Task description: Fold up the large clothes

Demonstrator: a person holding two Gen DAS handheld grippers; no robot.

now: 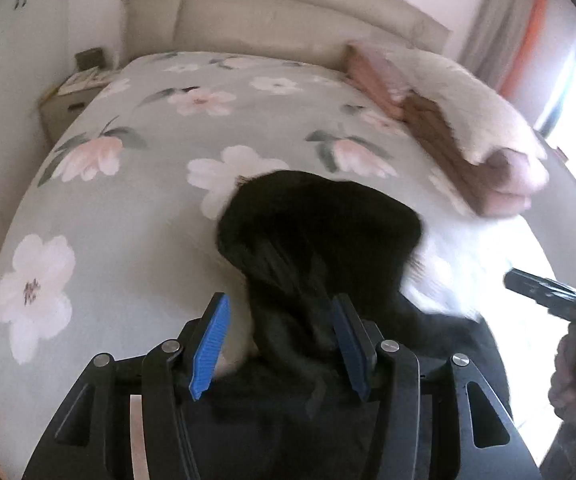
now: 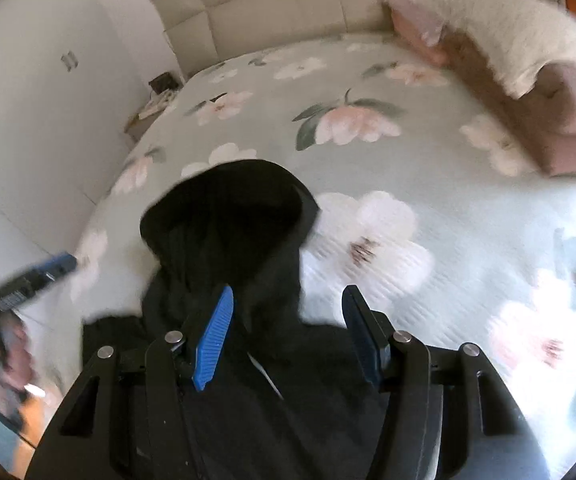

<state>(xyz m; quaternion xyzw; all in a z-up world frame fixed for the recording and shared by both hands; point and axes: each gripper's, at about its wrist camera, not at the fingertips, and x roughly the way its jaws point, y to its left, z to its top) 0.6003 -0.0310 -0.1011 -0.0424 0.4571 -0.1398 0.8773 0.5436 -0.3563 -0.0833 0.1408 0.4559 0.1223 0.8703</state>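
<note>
A black hooded garment [image 1: 312, 240] lies on the floral bedspread [image 1: 128, 208], hood pointing toward the headboard. My left gripper [image 1: 280, 340] is open just above the garment's neck area, blue pads spread, cloth between and under them. My right gripper [image 2: 288, 332] is open over the same garment [image 2: 232, 220], near the collar on its right side. The right gripper also shows at the right edge of the left wrist view [image 1: 548, 292], the left one at the left edge of the right wrist view [image 2: 36, 276]. The garment's lower body is hidden under the grippers.
A stack of folded pink and brown blankets with a white fleece on top [image 1: 468, 120] lies along the bed's right side [image 2: 528, 80]. A padded headboard [image 1: 288, 12] stands behind. A nightstand [image 1: 72, 92] sits at the far left. A white wardrobe [image 2: 28, 100] is on the left.
</note>
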